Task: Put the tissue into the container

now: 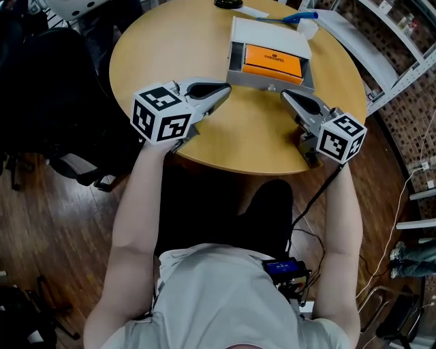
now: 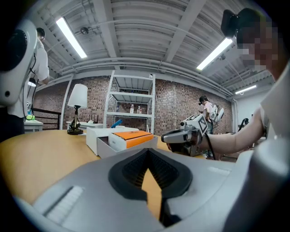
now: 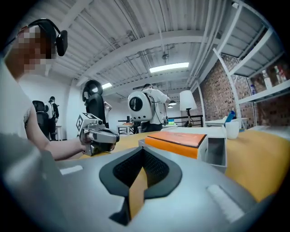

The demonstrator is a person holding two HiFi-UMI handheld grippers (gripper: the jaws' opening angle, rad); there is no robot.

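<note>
1. The left gripper point(image 1: 227, 88) has its jaws together at the tips with nothing between them. Only a thin wedge of table shows between the black ribbed pads point(image 2: 129, 170).
2. The right gripper point(image 1: 286, 95) likewise has its jaws closed tip to tip and holds nothing.
3. Both grippers sit low over the near part of the round tan wooden table point(image 1: 163, 48) and point away from the person. The left tip is just beside the near-left corner of the open grey rectangular container point(image 1: 235, 66), and the right tip is near its near-right corner. Contact cannot be confirmed.
4. The orange-topped, white-sided rectangular tissue pack point(image 1: 272, 63) lies flat inside the container.
5. A flat white lid point(image 1: 269, 34) lies against the container's far side.
6. A blue pen point(image 1: 300, 16) and a white cup point(image 1: 308, 27) are beyond the lid.
</note>
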